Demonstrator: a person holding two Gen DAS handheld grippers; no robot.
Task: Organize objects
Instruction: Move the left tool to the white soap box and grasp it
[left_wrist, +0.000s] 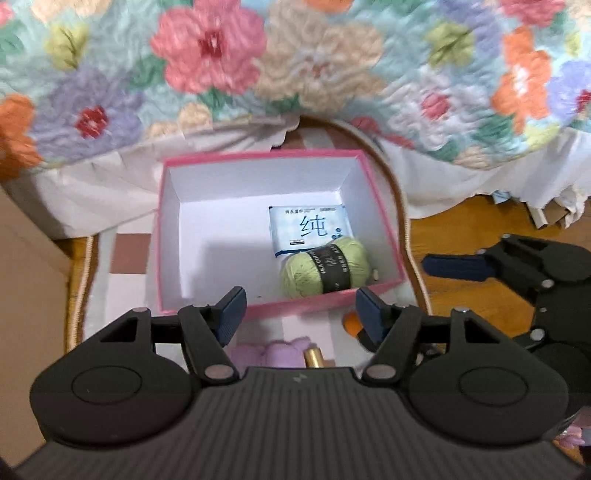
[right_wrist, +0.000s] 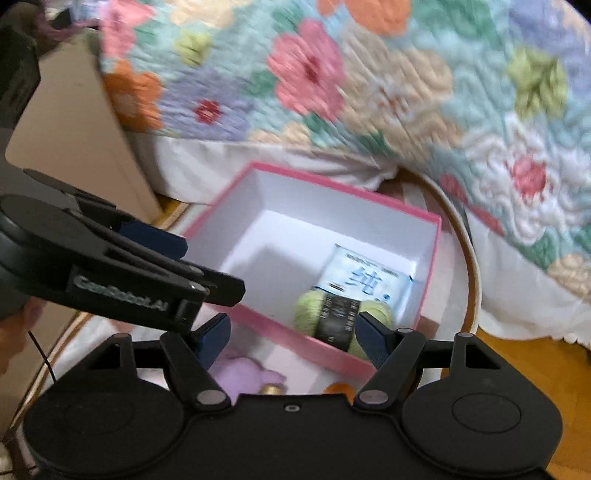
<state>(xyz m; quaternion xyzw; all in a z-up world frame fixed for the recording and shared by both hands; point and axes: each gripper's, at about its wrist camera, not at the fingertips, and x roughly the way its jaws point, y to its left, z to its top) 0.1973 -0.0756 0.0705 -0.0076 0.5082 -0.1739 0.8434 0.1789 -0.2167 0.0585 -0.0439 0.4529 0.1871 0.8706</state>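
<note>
A pink box (left_wrist: 207, 162) with a white inside is sitting open on the rug. A green yarn ball (left_wrist: 325, 271) is lying in its near right corner, overlapping a flat white wipes packet (left_wrist: 308, 227). A purple plush (left_wrist: 269, 352), a brass tube (left_wrist: 313, 357) and an orange object (left_wrist: 350, 321) are lying just outside the box's near wall.

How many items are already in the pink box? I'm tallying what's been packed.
2. A green yarn ball lies in the pink box against its near wall, and a wet-wipes packet lies flat just behind it, touching. Something small could be hidden under them.
</note>
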